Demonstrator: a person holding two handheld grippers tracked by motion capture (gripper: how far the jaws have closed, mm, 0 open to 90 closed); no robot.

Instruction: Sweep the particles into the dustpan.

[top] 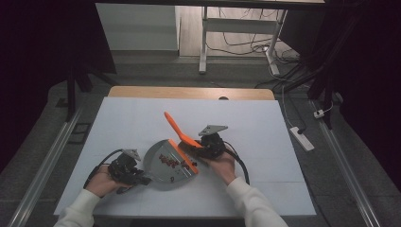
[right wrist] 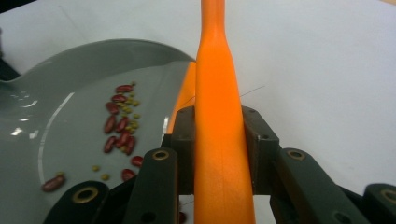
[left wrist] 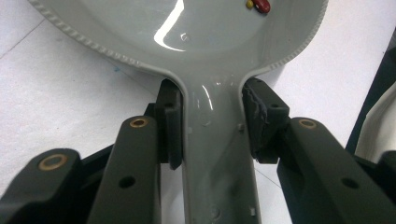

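Dustpan (top: 163, 165) — grey, with a ribbed rim — lies on the white bench (top: 265, 142), between the two hands. Left hand-held gripper (left wrist: 211, 126) is clamped on its handle, a pad pressing each side. Red beans (right wrist: 119, 126) and smaller yellow grains are scattered inside the pan. Right hand-held gripper (right wrist: 219, 149) is clamped on the handle of an orange brush (top: 177, 130) — its head sits at the pan's open edge, handle slanting up and away.
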